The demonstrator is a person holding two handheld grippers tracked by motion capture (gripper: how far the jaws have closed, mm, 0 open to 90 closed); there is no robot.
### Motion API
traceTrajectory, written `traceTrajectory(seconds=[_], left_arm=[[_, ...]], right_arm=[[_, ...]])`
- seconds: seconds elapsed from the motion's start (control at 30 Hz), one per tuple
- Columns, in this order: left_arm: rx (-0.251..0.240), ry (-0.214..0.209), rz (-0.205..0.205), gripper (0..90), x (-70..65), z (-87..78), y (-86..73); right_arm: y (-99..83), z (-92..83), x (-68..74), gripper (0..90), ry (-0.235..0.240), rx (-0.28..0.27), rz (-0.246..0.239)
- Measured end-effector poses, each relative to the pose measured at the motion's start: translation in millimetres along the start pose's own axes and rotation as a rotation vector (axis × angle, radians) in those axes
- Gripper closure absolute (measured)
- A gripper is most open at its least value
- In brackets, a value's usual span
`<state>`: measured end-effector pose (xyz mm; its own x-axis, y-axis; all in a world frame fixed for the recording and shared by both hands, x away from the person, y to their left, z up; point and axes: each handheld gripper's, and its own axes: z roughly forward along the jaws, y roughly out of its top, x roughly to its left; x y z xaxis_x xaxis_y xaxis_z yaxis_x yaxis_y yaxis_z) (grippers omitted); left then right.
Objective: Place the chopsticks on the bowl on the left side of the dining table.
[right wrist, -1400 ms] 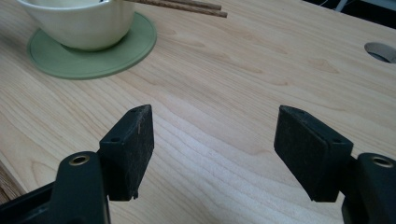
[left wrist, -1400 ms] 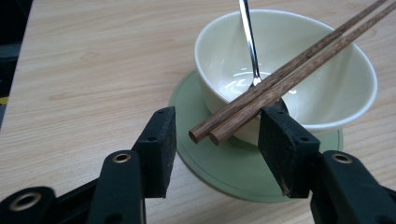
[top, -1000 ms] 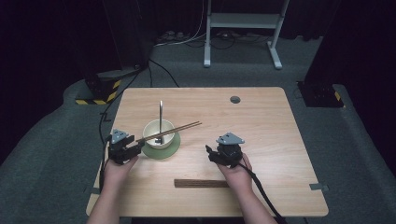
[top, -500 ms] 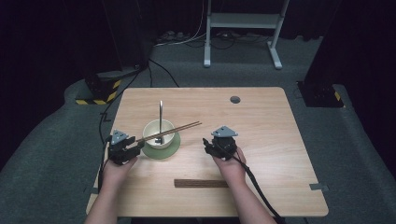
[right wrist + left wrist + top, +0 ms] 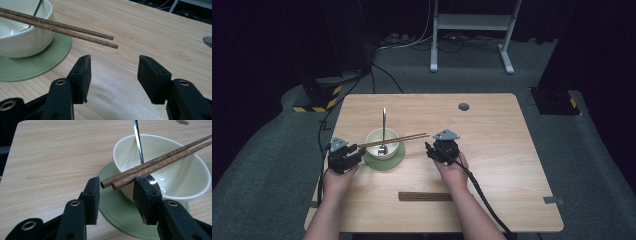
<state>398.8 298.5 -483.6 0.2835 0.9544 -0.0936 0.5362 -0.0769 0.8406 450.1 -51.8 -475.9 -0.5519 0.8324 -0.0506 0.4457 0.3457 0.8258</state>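
Chopsticks (image 5: 394,140): a dark wooden pair, lying side by side across the rim of the bowl (image 5: 382,142), both ends overhanging. In the left gripper view the near ends (image 5: 113,183) sit between the pads (image 5: 93,198) of the left gripper (image 5: 116,201), closer to the right pad and about level with the pad tops; no pad presses on them, though the right pad comes very near. In the right gripper view the far ends (image 5: 110,41) hang free above the table, ahead of the right gripper (image 5: 113,75) and over towards its left pad (image 5: 83,75), not between the pads.

Left gripper (image 5: 344,156): jaws parted, nothing clamped; they have just been closing, with the chopstick ends between them. It sits just left of the bowl.

Right gripper (image 5: 441,150): jaws parted, bare table between them; they too have just been closing. It sits right of the bowl, near the chopsticks' far tips.

Bowl: cream, round, standing upright on the saucer (image 5: 384,161).

Saucer: pale green, flat on the table, rim showing all round the bowl.

Spoon (image 5: 383,127): metal, head down in the bowl, handle rising steeply over the far rim.

Strip (image 5: 425,196): dark wood, flat near the table's front edge, well apart from the bowl, between the person's forearms.

Table (image 5: 492,165): light wood, with a round grey plug (image 5: 463,106) near the far edge.
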Motion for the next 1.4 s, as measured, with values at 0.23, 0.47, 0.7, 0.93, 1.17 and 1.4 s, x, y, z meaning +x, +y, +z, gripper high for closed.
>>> traceTrajectory(seconds=[0.23, 0.47, 0.7, 0.93, 1.17, 1.4], left_arm=[[-0.005, 0.009, 0.005, 59.8, -2.0, 2.5, 1.4], [-0.008, 0.019, 0.002, 59.9, -0.1, 3.3, 1.0], [-0.016, 0.024, -0.007, 61.1, 4.0, -2.9, -0.7], [-0.023, 0.011, 0.004, 65.7, 2.5, -3.6, -0.7], [-0.015, 0.004, 0.008, 66.5, 4.2, -2.3, -1.2], [-0.015, 0.007, -0.001, 67.5, 4.6, -0.6, -2.2]], right_arm=[[0.0, 8.4, 5.7, 51.2, 0.011, -0.004, 0.018], [3.5, 12.6, 9.8, 53.6, -0.016, -0.015, 0.011], [4.6, 19.8, 11.0, 53.0, -0.005, -0.003, 0.014], [7.3, 23.1, 14.9, 54.0, -0.013, -0.019, -0.008], [6.8, 23.1, 21.3, 54.2, -0.014, -0.022, -0.027], [10.3, 26.7, 14.8, 45.7, -0.007, -0.016, -0.003]])
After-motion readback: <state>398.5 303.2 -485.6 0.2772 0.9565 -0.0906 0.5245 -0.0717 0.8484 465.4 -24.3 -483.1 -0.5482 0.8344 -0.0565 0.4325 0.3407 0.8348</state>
